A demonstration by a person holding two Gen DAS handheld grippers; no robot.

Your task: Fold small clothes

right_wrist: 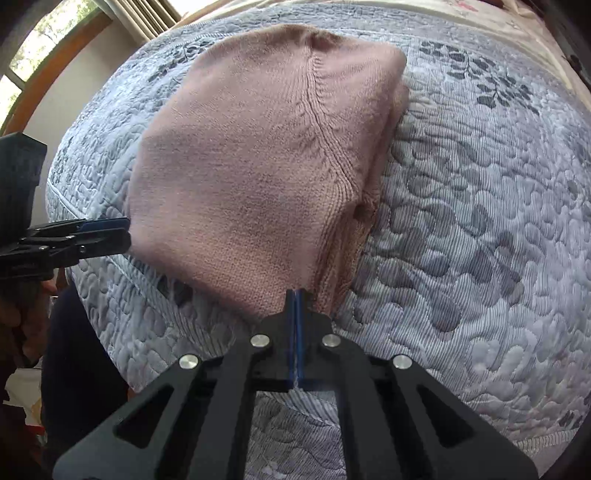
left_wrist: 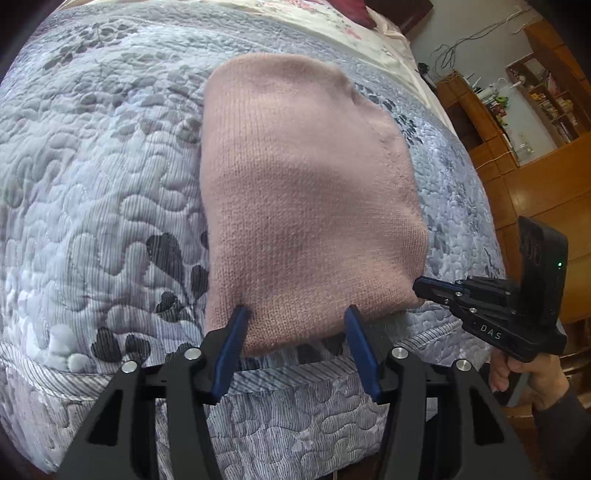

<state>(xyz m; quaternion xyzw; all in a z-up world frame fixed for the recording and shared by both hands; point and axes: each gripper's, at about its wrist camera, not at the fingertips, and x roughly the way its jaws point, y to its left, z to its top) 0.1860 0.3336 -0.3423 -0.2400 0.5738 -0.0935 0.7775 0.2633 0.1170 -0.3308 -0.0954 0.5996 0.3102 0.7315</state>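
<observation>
A pink knit garment point(left_wrist: 306, 192) lies folded on the quilted bed, with a raised seam running down it in the right wrist view point(right_wrist: 258, 155). My left gripper point(left_wrist: 297, 315) is open, its blue fingers point(left_wrist: 236, 332) straddling the garment's near edge. It also shows at the left edge of the right wrist view point(right_wrist: 127, 232), at the garment's side. My right gripper point(right_wrist: 297, 293) is shut, its tips pinching the garment's near corner. In the left wrist view the right gripper point(left_wrist: 419, 288) sits at the garment's near right corner, held by a hand point(left_wrist: 524, 373).
A grey-blue quilt point(left_wrist: 92, 192) covers the bed, and its front edge drops off just below the garment. A floral sheet point(left_wrist: 332, 22) lies at the far end. Wooden shelves point(left_wrist: 517, 110) stand to the right, a window point(right_wrist: 44, 40) to the left.
</observation>
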